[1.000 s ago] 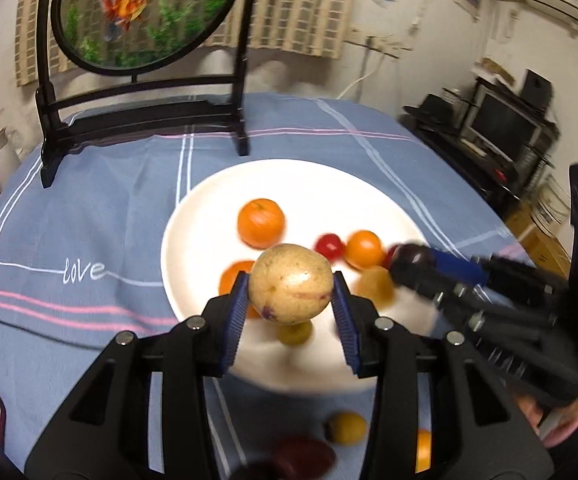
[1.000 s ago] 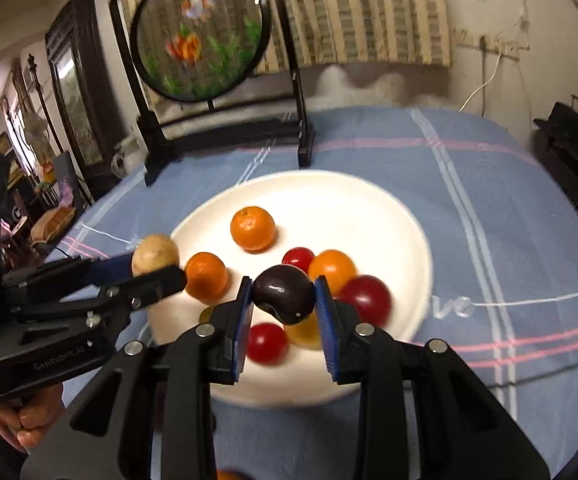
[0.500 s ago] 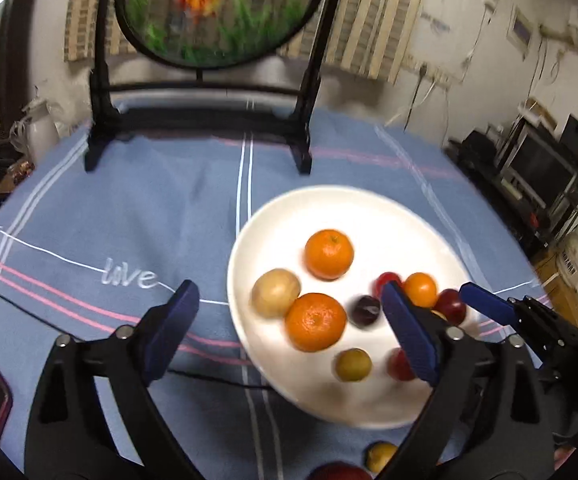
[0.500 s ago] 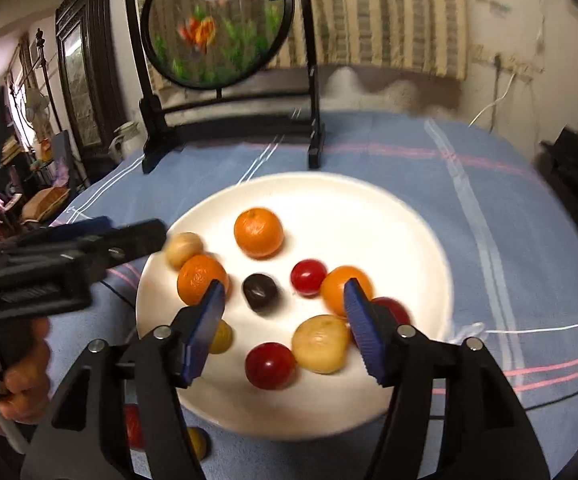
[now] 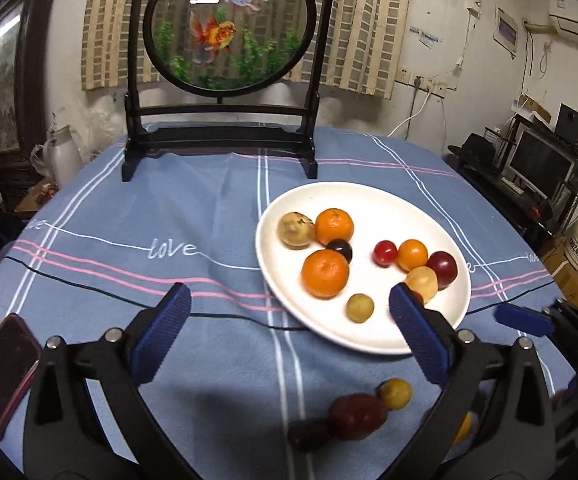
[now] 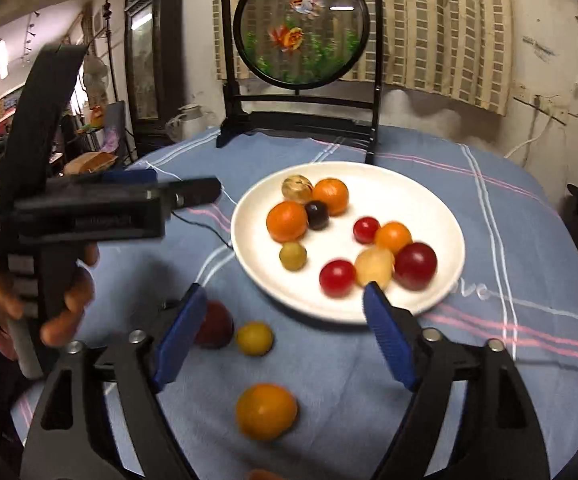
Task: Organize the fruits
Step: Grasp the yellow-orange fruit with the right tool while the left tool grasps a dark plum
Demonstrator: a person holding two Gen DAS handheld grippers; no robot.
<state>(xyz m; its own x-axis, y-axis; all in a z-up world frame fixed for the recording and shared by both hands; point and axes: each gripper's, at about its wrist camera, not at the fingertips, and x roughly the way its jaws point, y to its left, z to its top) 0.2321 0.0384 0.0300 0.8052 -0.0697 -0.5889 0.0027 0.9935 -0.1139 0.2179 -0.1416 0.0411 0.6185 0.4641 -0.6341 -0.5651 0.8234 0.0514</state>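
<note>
One blue tablecloth is seen covering the table, and on it one round goldfish screen is stood at the far side. One white plate is set near the middle, and ten fruits are counted in it: three oranges, the largest at the near left, one brownish fruit at the far edge, one pale yellow fruit, one dark red plum, one dark purple fruit, two red cherry-sized fruits and one small green-yellow fruit. Three fruits are left on the cloth in front of the plate: one orange, one dark red fruit and one small yellow fruit just beside it. The left gripper and the right gripper are both held above the cloth with fingers spread wide and nothing between them. One phone is laid at the near left edge.
</note>
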